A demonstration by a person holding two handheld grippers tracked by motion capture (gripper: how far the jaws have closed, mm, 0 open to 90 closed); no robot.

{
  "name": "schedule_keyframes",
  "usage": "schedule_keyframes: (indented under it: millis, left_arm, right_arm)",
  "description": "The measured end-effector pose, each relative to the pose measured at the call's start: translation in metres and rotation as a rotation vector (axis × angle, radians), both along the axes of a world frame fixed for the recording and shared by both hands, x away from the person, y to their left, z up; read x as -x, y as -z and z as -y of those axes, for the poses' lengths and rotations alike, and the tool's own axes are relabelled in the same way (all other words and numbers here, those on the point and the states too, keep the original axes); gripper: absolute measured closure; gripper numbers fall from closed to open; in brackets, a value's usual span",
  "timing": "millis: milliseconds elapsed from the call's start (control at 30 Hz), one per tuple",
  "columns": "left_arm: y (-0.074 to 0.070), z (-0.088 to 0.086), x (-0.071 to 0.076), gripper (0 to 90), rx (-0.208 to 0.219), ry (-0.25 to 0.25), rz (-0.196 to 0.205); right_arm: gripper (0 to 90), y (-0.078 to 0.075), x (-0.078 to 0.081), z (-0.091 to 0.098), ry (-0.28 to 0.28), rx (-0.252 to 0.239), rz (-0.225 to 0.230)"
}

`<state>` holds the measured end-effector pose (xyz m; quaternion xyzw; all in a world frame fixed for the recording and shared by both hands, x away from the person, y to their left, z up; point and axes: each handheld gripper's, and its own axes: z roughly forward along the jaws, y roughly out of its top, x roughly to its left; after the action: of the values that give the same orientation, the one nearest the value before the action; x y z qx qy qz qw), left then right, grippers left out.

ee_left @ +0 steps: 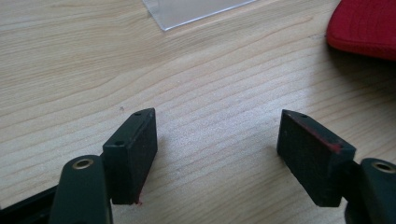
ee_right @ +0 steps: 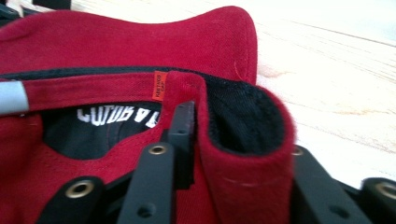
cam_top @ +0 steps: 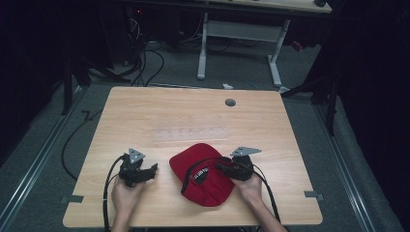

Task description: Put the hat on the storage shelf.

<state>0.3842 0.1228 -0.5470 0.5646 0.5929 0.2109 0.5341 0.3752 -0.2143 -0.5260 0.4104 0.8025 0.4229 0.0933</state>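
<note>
A red cap point(cam_top: 203, 174) lies upside down on the wooden bench point(cam_top: 183, 116), near the front edge and a little right of the middle, between the two hands. Its long axis runs on a slant from far-left to near-right: one end lies toward the bench's middle, the broad rounded end toward the person and the right, though which end is the brim I cannot tell. The black lining faces up, with white lettering on it, and a small orange tag point(ee_right: 159, 86) sits on the red inner band. The right claw point(cam_top: 223, 168) points left into the cap from its right side; in the right gripper view a fold of red rim and black lining is pinched between its two jaws, which are closed tight on the cloth. The left claw point(cam_top: 153, 167) sits just left of the cap, apart from it, aimed to the right, its jaws spread wide over bare wood with nothing between them. A clear plastic sheet point(ee_left: 196, 10) lies flat beyond it.
</note>
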Motion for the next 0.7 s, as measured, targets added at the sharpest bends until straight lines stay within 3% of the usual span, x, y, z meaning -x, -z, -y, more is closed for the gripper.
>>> schedule_keyframes:
  millis: [233, 533, 700]
  left_arm:
    - [0.000, 0.000, 0.000, 29.0, 0.000, 0.000, 0.000]
    - [0.000, 0.000, 0.000, 29.0, 0.000, 0.000, 0.000]
    - [0.000, 0.000, 0.000, 28.6, 0.003, 0.002, -0.001]
  right_arm:
    - [80.6, -0.005, 0.001, 0.004, -0.010, -0.025, 0.000]
    - [82.3, -0.010, 0.003, 0.007, -0.014, -0.049, -0.011]
    - [82.6, -0.017, 0.007, 0.011, -0.012, -0.049, 0.006]
